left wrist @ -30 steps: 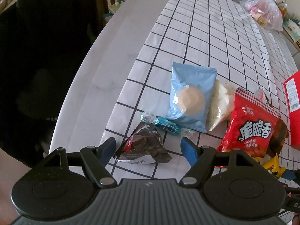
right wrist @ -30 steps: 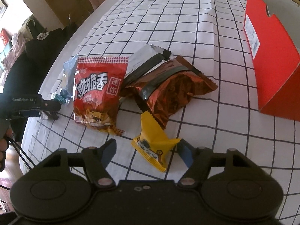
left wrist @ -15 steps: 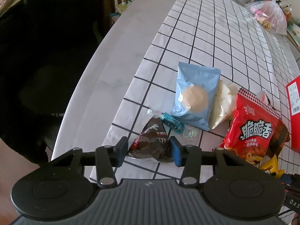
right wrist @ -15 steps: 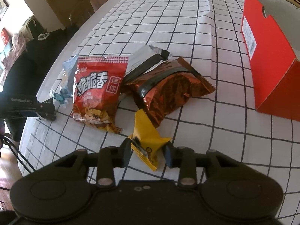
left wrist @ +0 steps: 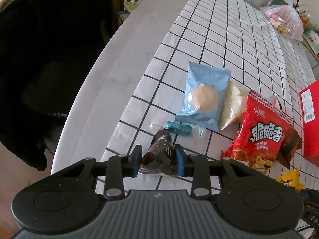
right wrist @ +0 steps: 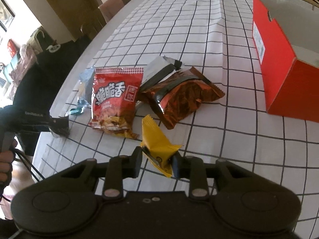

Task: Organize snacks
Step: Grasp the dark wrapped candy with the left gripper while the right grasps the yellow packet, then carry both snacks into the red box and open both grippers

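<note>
Brown packet (left wrist: pixel 159 155) pinched by left gripper (left wrist: pixel 158 163); only the right view shows right gripper (right wrist: pixel 156 162) pinching yellow packet (right wrist: pixel 157 149).

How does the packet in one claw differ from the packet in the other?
The dark brown packet, between the left gripper's jaws, is glossy and crumpled. The yellow packet, between the right gripper's jaws, is bright, with a flat pointed end sticking up. The brown one sits near the table edge; the yellow one lies further in. Both are small sealed snacks, clamped by their ends.
</note>
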{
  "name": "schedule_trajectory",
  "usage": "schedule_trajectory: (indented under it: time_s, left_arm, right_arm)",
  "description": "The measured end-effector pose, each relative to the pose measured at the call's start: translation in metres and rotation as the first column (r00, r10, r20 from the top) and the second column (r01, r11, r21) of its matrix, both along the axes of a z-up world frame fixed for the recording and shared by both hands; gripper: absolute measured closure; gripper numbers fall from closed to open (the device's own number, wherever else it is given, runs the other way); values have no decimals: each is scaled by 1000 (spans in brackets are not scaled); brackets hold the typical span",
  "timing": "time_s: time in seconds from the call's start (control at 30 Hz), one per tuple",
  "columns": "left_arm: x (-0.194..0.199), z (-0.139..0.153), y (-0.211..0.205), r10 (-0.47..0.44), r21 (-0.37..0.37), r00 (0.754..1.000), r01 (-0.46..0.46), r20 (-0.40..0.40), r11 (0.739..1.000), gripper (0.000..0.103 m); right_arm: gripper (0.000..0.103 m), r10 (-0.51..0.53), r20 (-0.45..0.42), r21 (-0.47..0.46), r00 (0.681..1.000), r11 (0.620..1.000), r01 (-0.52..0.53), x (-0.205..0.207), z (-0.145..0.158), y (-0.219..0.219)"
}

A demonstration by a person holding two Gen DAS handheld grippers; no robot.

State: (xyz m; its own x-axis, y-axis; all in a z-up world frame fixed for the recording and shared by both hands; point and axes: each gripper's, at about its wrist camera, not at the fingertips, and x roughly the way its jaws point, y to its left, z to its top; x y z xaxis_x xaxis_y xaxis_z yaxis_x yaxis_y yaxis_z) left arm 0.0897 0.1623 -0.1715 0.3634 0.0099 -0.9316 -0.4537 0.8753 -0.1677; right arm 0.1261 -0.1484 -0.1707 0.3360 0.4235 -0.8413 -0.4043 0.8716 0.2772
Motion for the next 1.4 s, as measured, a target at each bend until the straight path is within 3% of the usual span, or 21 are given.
schedule_trajectory:
  time_s: [0.33, 0.83, 1.03, 1.4]
  left_arm:
    - [-11, 19, -7, -15, -46, 1000, 16, 26, 999, 70]
    - [10, 76, -68, -164, -86, 978, 175, 127, 981, 70]
    - [28, 98, -103, -233, -66, 957, 248, 175, 967, 70]
    - [66, 132, -193, -390, 12, 888, 400, 243, 917, 70]
  right_arm:
    - [75, -26, 43, 45, 999, 999, 24, -6, 26, -16]
    - [75, -97, 150, 92, 984, 992, 84, -2, 78, -57]
    - [75, -141, 196, 110, 970, 987, 121, 1, 94, -82]
    - [75, -209, 248, 107, 946, 976, 188, 13, 112, -142]
